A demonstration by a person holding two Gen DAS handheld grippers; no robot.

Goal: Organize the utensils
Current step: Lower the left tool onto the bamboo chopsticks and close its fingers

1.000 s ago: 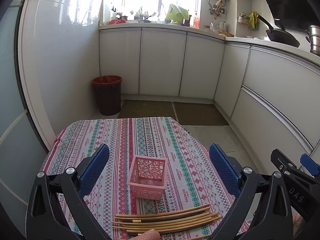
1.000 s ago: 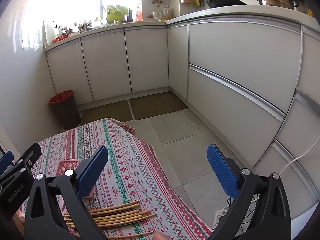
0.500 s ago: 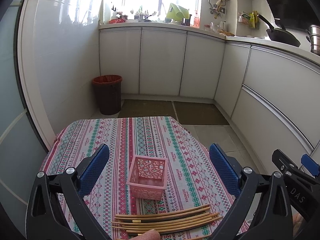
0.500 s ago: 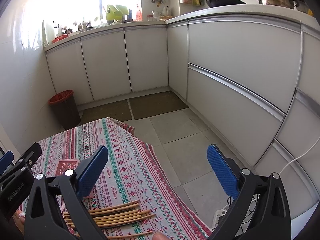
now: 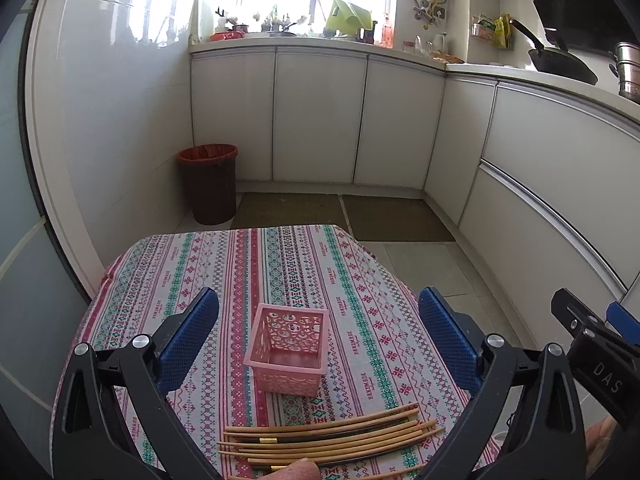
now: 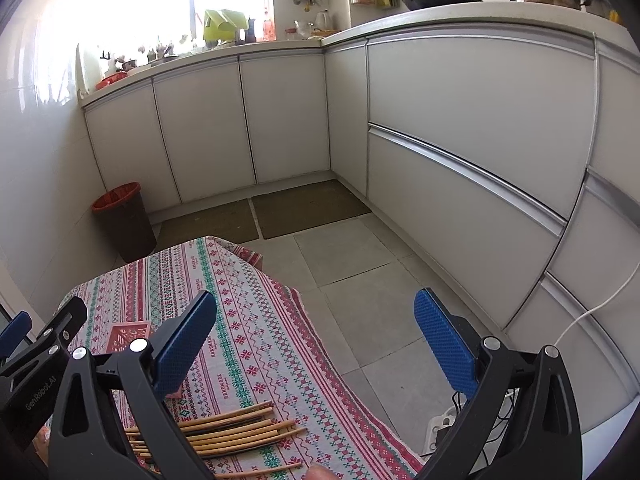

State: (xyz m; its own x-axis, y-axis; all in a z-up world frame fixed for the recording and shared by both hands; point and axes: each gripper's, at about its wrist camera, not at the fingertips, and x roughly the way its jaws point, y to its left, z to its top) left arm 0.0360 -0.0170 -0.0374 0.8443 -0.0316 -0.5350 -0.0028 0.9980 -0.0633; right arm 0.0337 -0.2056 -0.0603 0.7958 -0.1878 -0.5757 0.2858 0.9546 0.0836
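A pink perforated basket (image 5: pixel 289 350) stands upright and empty on the patterned tablecloth (image 5: pixel 240 272). Several bamboo chopsticks (image 5: pixel 328 438) lie side by side crosswise at the table's near edge, in front of the basket. My left gripper (image 5: pixel 318 334) is open and empty, held above the table with the basket between its blue pads. My right gripper (image 6: pixel 316 344) is open and empty, to the right, over the table's right edge. The chopsticks (image 6: pixel 236 430) and part of the basket (image 6: pixel 128 332) show in the right wrist view, behind its left finger.
A red-rimmed bin (image 5: pixel 208 184) stands on the floor beyond the table by the left wall. White cabinets (image 5: pixel 320 116) run along the back and right. A power strip with cables (image 6: pixel 444 428) lies on the floor to the right of the table.
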